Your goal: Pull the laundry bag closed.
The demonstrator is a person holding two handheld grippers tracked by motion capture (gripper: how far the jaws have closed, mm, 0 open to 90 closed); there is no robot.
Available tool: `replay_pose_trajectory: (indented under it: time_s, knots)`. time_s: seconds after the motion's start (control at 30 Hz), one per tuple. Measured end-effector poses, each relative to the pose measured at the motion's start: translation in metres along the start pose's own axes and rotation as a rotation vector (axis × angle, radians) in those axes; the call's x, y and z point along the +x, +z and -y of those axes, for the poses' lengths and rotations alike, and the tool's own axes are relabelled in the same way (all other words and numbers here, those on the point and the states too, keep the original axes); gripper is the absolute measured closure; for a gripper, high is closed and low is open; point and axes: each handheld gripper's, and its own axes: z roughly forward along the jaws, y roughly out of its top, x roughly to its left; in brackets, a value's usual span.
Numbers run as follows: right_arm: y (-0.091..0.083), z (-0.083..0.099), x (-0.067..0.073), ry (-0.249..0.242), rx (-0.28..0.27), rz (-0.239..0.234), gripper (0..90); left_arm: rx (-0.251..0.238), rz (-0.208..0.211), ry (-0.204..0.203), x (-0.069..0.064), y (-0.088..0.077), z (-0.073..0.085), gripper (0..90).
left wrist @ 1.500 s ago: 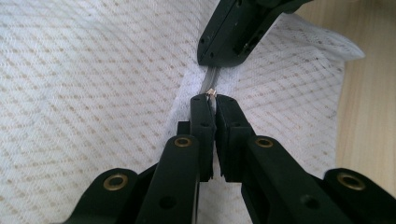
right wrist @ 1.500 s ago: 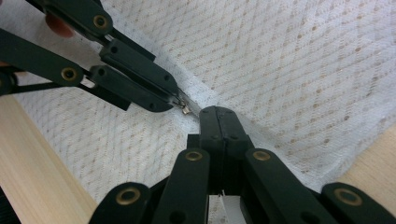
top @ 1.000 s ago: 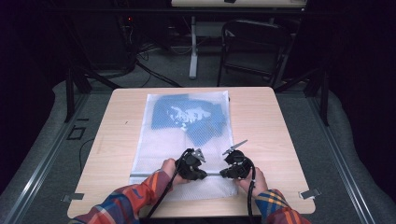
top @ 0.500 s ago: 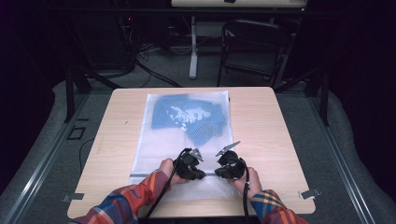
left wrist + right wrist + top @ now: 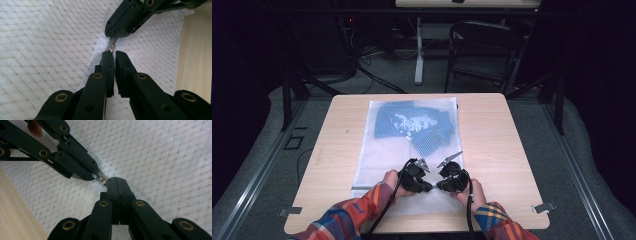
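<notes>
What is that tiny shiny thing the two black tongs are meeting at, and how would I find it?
Start at the white mesh bag lying lengthwise on the wooden table, and go to its near end, where the left gripper and right gripper meet tip to tip. Between them sits the zipper pull, the only small silvery metal piece on the white fabric.

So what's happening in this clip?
A person works the zipper on the near edge of a white mesh laundry bag lying flat on the wooden table. The left gripper and right gripper are both shut on the zipper line, tips almost meeting. Blue clothing shows through the bag's far end.
</notes>
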Motion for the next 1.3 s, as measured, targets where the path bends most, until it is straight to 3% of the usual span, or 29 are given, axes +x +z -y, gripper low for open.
replay_pose_trajectory:
  time_s: [0.17, 0.3, 0.43, 0.93, 1.3]
  knots:
    - [-0.0002, 0.0014, 0.0025, -0.042, -0.005, 0.019, 90.0, 0.002, -0.005, 0.007, -0.0015, 0.0003, -0.0002, 85.9]
    - [0.0, 0.0048, 0.0001, -0.027, -0.035, -0.003, 90.0, 0.008, -0.015, 0.019, -0.0036, 0.0007, -0.0013, 85.8]
    - [0.0003, 0.0069, 0.0022, -0.035, -0.054, 0.008, 90.0, 0.009, -0.02, 0.023, -0.0044, 0.0009, -0.0017, 86.0]
    - [-0.0006, 0.0036, 0.0013, -0.033, -0.015, 0.011, 90.0, 0.024, -0.012, 0.027, -0.0025, -0.0009, -0.0018, 86.2]
    - [0.0003, 0.0033, 0.0025, -0.034, -0.024, 0.017, 90.0, 0.037, 0.0, 0.021, 0.0018, -0.0055, 0.0021, 86.2]
